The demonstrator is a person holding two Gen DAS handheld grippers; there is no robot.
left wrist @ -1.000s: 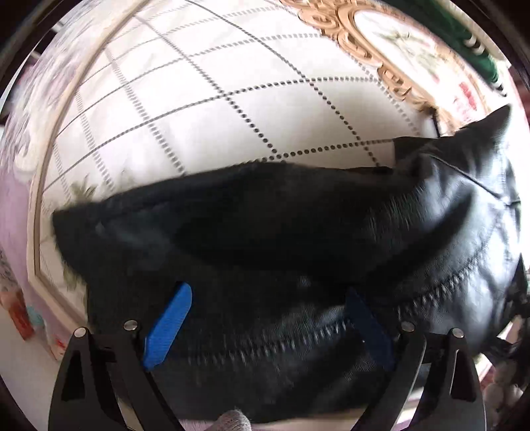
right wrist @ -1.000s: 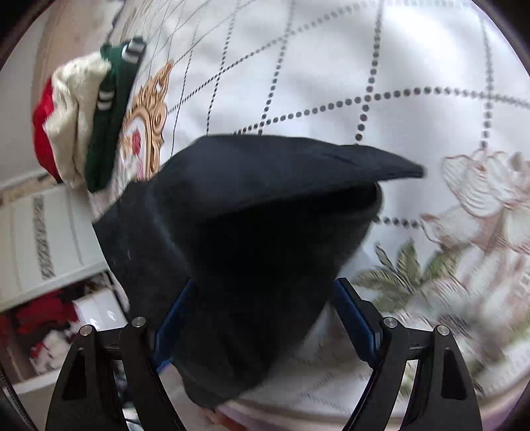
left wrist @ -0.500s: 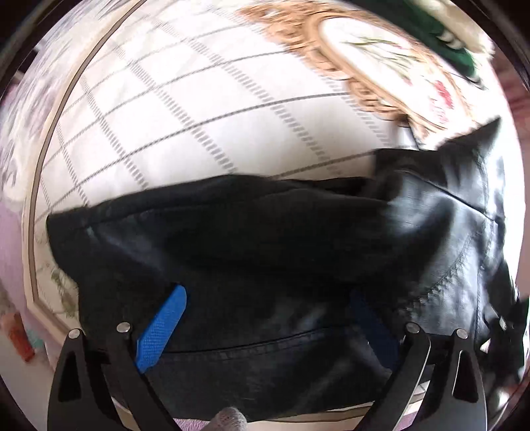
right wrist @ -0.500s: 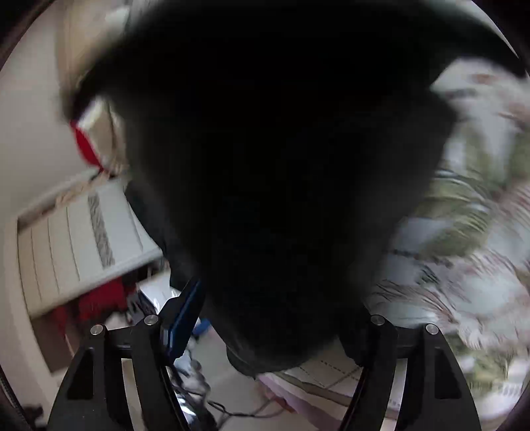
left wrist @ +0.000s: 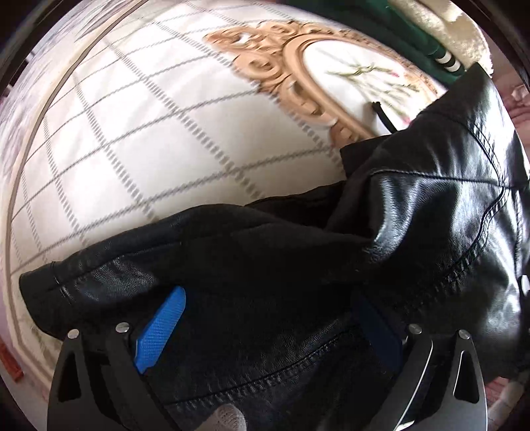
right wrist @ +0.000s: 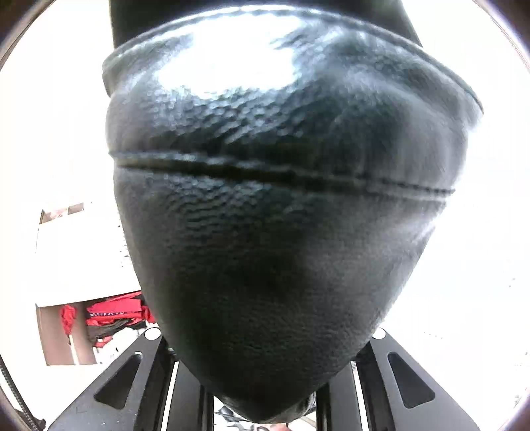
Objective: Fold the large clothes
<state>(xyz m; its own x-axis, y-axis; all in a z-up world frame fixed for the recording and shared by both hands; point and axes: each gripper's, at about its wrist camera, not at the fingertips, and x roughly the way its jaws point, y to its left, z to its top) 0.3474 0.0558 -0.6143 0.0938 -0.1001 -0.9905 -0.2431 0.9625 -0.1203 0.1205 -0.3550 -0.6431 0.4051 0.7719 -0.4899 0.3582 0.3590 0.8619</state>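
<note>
Right gripper (right wrist: pixel 265 391) has swung up since a second ago; black leather jacket (left wrist: pixel 331 265) now fills its view, jaws pinched on fold. Left gripper (left wrist: pixel 265 318) jaws wide, jacket hem between them, grip unclear; jacket's long axis runs left-right across patterned bedspread (left wrist: pixel 149 132).

Glossy, grained black leather jacket (left wrist: pixel 430 205)

The jacket (left wrist: pixel 281 265) lies bunched on the bedspread (left wrist: pixel 149 132), spread between the left gripper's (left wrist: pixel 268 331) fingers. A folded garment (left wrist: pixel 397 30) sits behind it at the far edge. A fold of jacket fills the right gripper (right wrist: pixel 265 391), a shelf (right wrist: pixel 99 315) to its left.
</note>
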